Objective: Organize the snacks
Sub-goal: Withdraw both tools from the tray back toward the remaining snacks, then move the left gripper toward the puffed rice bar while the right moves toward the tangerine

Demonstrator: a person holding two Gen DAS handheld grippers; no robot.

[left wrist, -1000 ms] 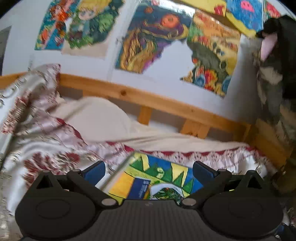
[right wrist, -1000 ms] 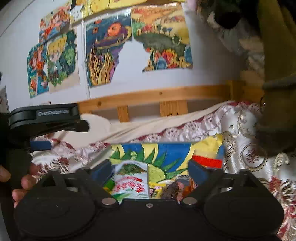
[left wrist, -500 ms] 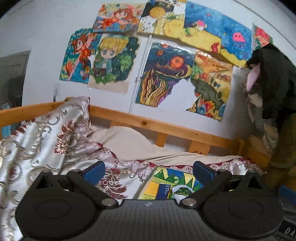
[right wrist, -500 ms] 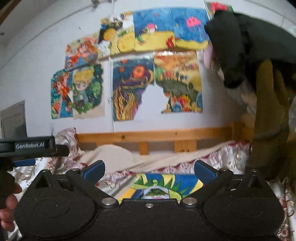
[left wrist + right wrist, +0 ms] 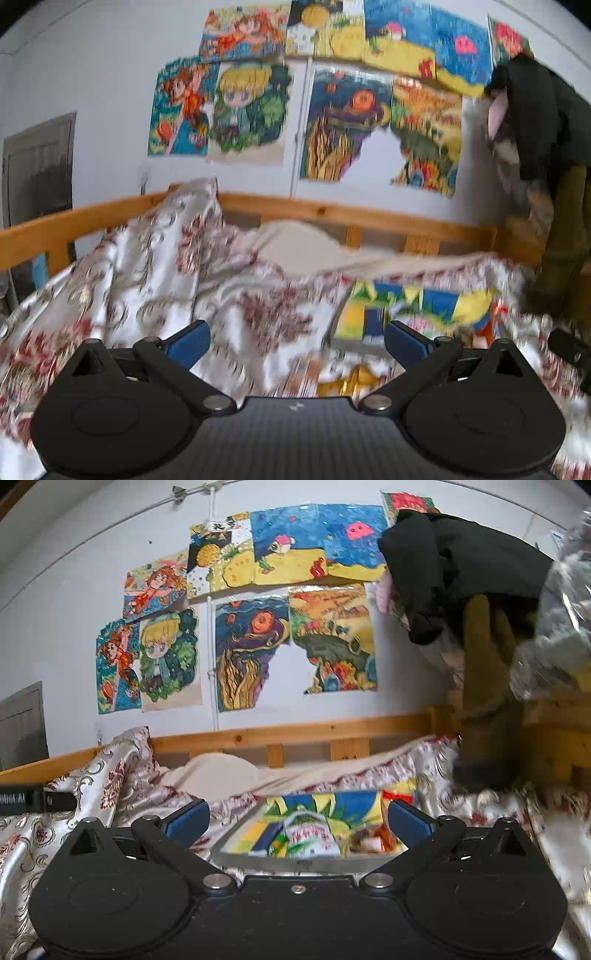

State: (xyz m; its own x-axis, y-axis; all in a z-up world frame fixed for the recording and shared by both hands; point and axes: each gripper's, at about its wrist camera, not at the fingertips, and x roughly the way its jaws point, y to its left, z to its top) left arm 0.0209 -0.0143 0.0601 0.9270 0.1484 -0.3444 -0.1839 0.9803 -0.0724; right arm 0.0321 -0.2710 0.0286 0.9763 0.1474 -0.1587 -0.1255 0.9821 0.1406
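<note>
Your right claw [image 5: 298,821] has just been opening and now stands wide and empty, held nearly level over the bed [image 5: 92,786], with the tray [image 5: 236,843] of snack packets [image 5: 314,840] lying just beyond its fingertips. Your left claw [image 5: 297,341] is also wide with nothing between its fingers, tilted slightly down at the patterned bedspread [image 5: 155,280], the tray off to its right.

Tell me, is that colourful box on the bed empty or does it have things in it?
It has things in it. The box on the bed holds several snack packets, among them a white and green packet; how full it is cannot be told.
</note>
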